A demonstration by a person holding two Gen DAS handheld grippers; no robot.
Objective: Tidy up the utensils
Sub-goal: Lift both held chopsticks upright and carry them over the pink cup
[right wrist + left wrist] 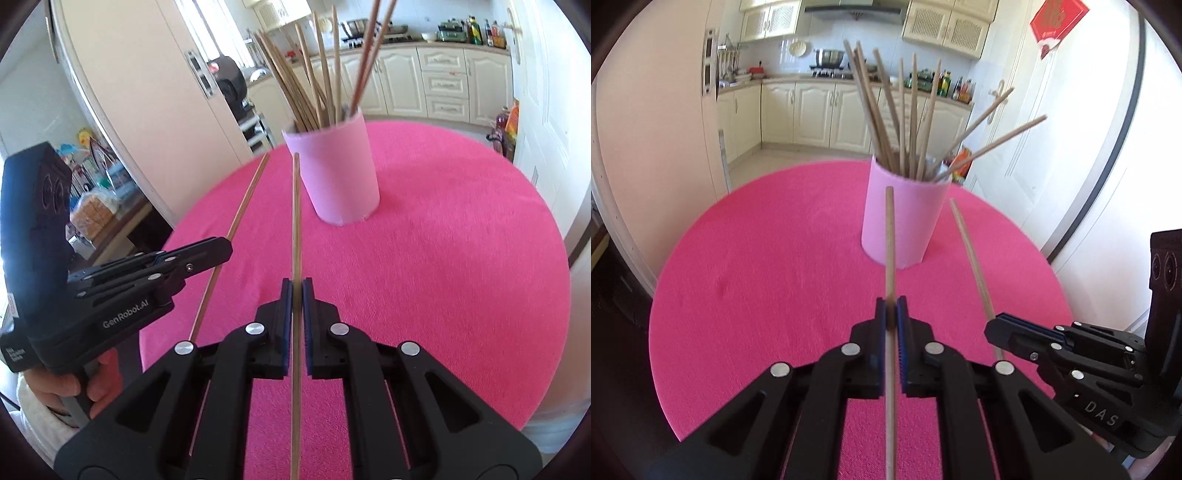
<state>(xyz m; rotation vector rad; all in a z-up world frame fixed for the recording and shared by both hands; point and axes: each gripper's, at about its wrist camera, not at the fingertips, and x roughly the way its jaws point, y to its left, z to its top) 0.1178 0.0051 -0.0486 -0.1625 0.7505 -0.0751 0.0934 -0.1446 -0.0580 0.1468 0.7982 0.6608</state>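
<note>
Only the right wrist view shows the hand point(70, 387) gripping the left gripper point(891, 310). Each gripper, the right gripper point(296, 291) too, pinches one thin wooden chopstick point(890, 236) above the fuzzy pink round worktop point(757, 280); the other chopstick point(296, 206) points toward the far pink cylindrical holder point(905, 214), bristling with sticks.

Home kitchen for sure: cream cabinets point(812, 110) at 12 o'clock, a pot on the stove point(830, 58), sauce bottles point(955, 86) lined up around 1 o'clock.
</note>
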